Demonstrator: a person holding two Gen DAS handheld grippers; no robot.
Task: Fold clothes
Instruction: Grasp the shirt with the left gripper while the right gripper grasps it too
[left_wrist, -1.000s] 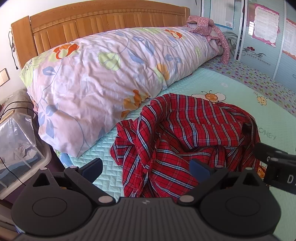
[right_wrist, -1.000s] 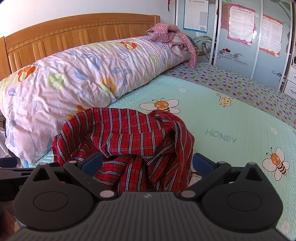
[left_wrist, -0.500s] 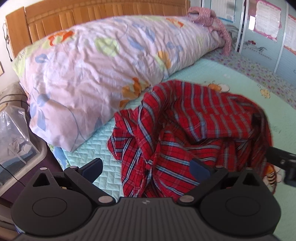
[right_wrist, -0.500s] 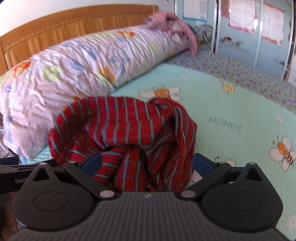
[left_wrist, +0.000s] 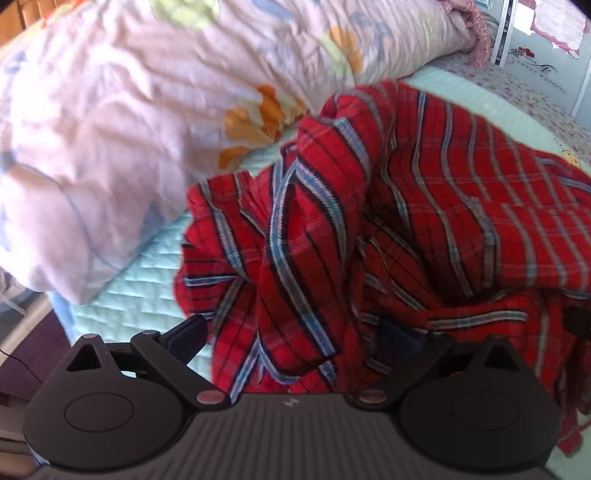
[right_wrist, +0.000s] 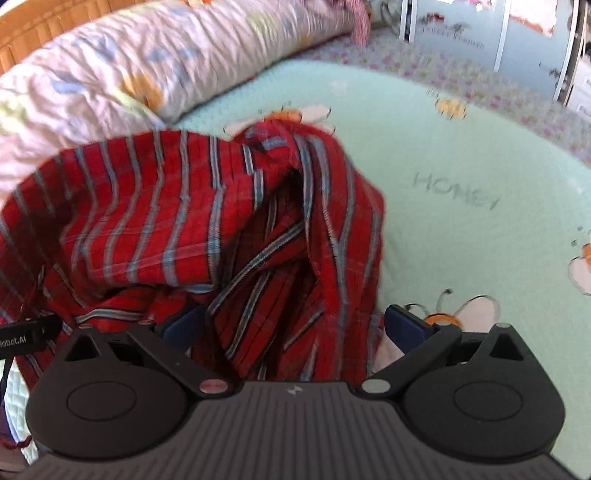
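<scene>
Your left gripper (left_wrist: 291, 332) was spread wide, with crumpled folds of the red plaid shirt (left_wrist: 406, 229) lying between its fingers; nothing was clamped. The left fingertip (left_wrist: 188, 334) stood clear over the mint quilted bedcover (left_wrist: 129, 284), while the other fingertip was partly buried in cloth.

Your right gripper (right_wrist: 295, 325) was likewise wide apart. Shirt (right_wrist: 147, 221) fabric filled the gap between its fingers, but the jaws had not closed on it. Its right fingertip (right_wrist: 404, 326) sat just beside the shirt's edge, over a bee print on the bedcover (right_wrist: 461, 155).

The shirt lay in an unfolded heap on the bedcover, near the bed's edge and touching the floral duvet roll (left_wrist: 129, 92) behind it. In the right wrist view, the same duvet roll (right_wrist: 129, 70) ran along the far side of the shirt. Both views were motion-blurred.
</scene>
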